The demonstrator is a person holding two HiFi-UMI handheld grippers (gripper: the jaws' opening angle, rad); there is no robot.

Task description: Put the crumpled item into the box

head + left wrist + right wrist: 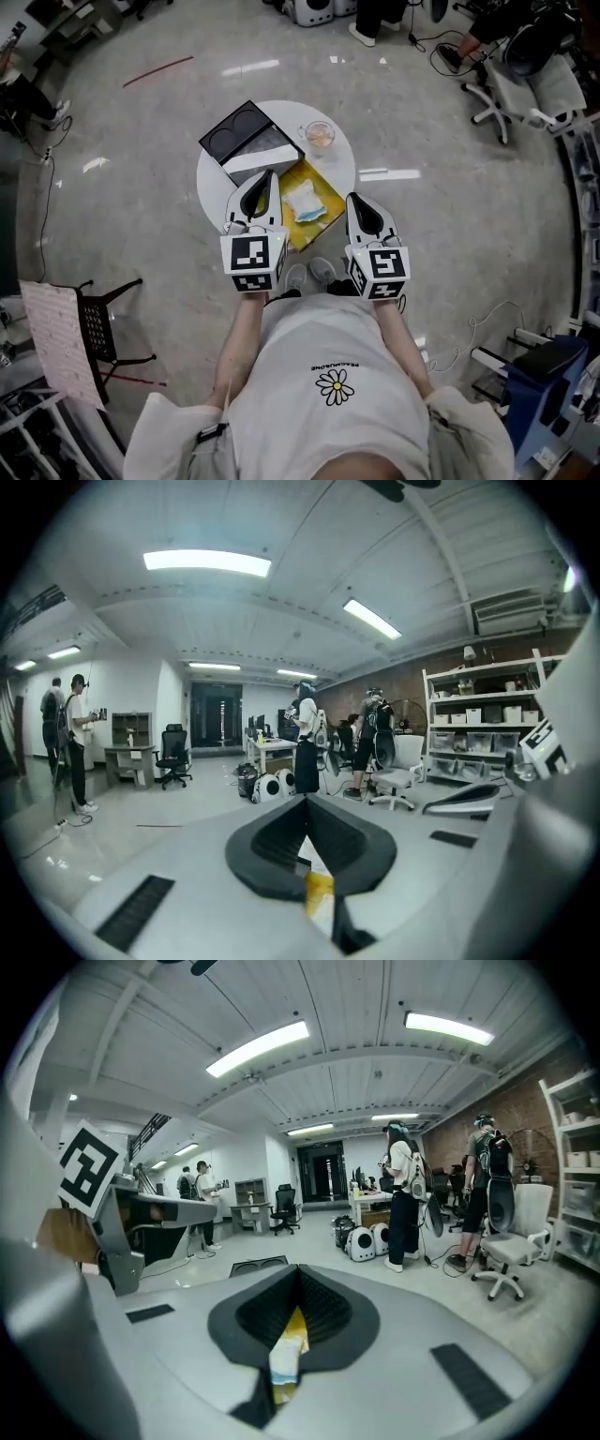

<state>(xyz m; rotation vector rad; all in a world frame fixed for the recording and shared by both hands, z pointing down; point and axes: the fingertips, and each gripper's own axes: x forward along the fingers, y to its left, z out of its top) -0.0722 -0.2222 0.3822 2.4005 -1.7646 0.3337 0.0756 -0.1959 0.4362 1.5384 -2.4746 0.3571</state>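
Observation:
The crumpled white and pale-blue item (303, 202) lies on a yellow sheet (321, 178) on a small round white table (343, 161). Behind it to the left stands the open black box (246, 136) with a white flap. My left gripper (271, 176) hovers just left of the item, its jaws together and nothing between them. My right gripper (352, 198) hangs just right of the sheet, likewise shut and empty. In the right gripper view the item (284, 1358) shows below the closed jaws (300, 1271). The left gripper view shows a bit of the yellow sheet (319, 885) under its jaws (305, 801).
A small glass cup (319, 134) stands on the table behind the sheet. A black folding stand with a pink sheet (94, 323) is on the floor at left. Office chairs (511, 84) and cables crowd the upper right. Several people stand far off in the room.

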